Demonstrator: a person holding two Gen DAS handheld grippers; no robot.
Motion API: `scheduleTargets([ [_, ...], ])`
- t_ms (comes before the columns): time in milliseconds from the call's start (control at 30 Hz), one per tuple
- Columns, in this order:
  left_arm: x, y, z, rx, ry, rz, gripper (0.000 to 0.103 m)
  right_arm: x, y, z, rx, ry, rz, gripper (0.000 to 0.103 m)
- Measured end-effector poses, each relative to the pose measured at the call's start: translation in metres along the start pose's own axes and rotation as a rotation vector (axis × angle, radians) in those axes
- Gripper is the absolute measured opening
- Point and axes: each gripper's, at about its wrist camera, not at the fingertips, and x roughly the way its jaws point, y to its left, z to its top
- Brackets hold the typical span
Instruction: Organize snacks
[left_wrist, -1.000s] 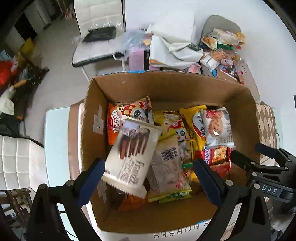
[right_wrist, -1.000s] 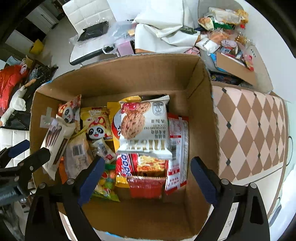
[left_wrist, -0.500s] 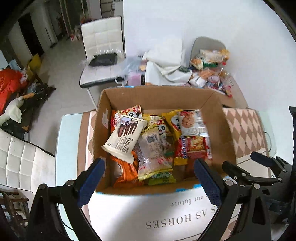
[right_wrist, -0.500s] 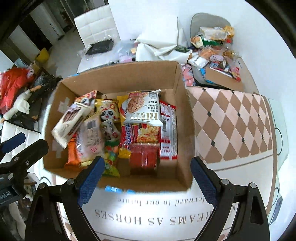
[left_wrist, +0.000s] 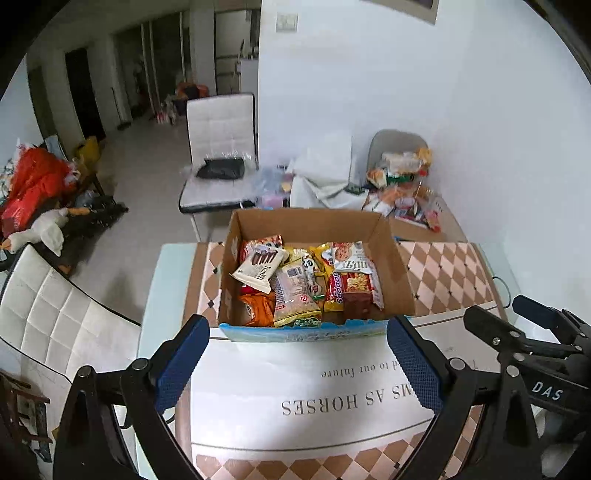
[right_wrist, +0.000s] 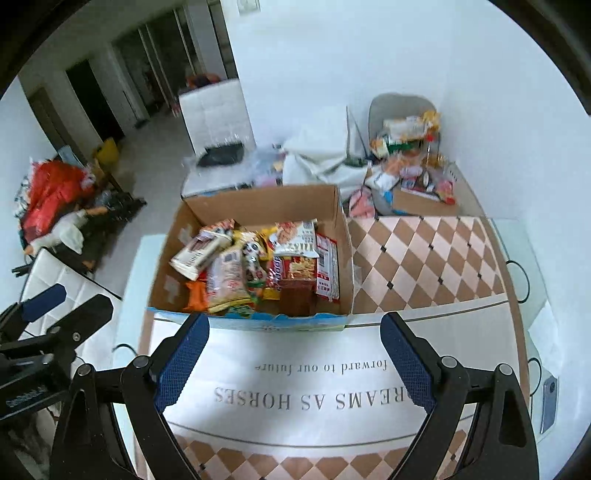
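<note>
An open cardboard box (left_wrist: 400, 280) full of snack packets stands on the table; it also shows in the right wrist view (right_wrist: 345, 254). On top lie a white chocolate-stick packet (left_wrist: 260, 269), a clear barcode packet (left_wrist: 295, 291) and a white cookie packet (left_wrist: 351, 258). My left gripper (left_wrist: 299, 363) is open and empty, well back from the box's near wall. My right gripper (right_wrist: 293, 362) is open and empty too, also back from the box. Each gripper shows in the other's view: the right one (left_wrist: 524, 332) and the left one (right_wrist: 55, 314).
The table has a checked runner (right_wrist: 424, 258) and a white mat with printed words (left_wrist: 332, 398). White chairs (left_wrist: 218, 147) stand behind and at the left. A second pile of snacks (right_wrist: 410, 162) lies beyond the table by the wall. A phone (right_wrist: 548, 402) lies at the right edge.
Both grippers have pulled up and back from above the box; the box now looks smaller and farther. Both stay open and empty. The snacks have not moved.
</note>
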Motion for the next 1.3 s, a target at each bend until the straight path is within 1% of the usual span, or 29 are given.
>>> scheduleTargets([
  [167, -0.042, -0.001, -0.012, 0.002, -0.046, 0.015, 0.098, -0.058, 0.005, -0.019, -0.021, -0.075, -0.002, 0.096],
  [300, -0.071, -0.001, -0.021, 0.000, -0.080, 0.027, 0.098, -0.093, 0.010, -0.034, -0.036, -0.107, 0.013, 0.096],
  [433, -0.090, -0.004, -0.032, 0.008, -0.088, 0.026, 0.098, -0.123, 0.012, -0.049, -0.041, -0.129, 0.027, 0.096],
  [600, -0.107, -0.005, -0.042, -0.005, -0.095, 0.020, 0.098, -0.148, 0.017, -0.062, -0.060, -0.135, 0.040, 0.096],
  [700, -0.116, -0.005, -0.045, -0.009, -0.118, 0.030, 0.098, -0.154, 0.016, -0.065, -0.063, -0.142, 0.034, 0.096],
  [900, -0.117, -0.007, -0.043, -0.010, -0.145, 0.057, 0.098, -0.156, 0.009, -0.063, -0.044, -0.163, 0.015, 0.097],
  [967, -0.111, -0.006, -0.040, -0.014, -0.135, 0.055, 0.098, -0.151, 0.009, -0.058, -0.044, -0.169, 0.008, 0.101],
  [1033, -0.101, -0.006, -0.037, -0.012, -0.119, 0.063, 0.103, -0.146, 0.010, -0.055, -0.042, -0.181, -0.013, 0.101],
  [1133, -0.090, -0.006, -0.036, -0.017, -0.127, 0.090, 0.103, -0.136, 0.009, -0.048, -0.029, -0.183, -0.024, 0.102],
  [1300, -0.078, -0.004, -0.032, -0.028, -0.125, 0.099, 0.103, -0.118, 0.005, -0.036, -0.012, -0.184, -0.047, 0.102],
])
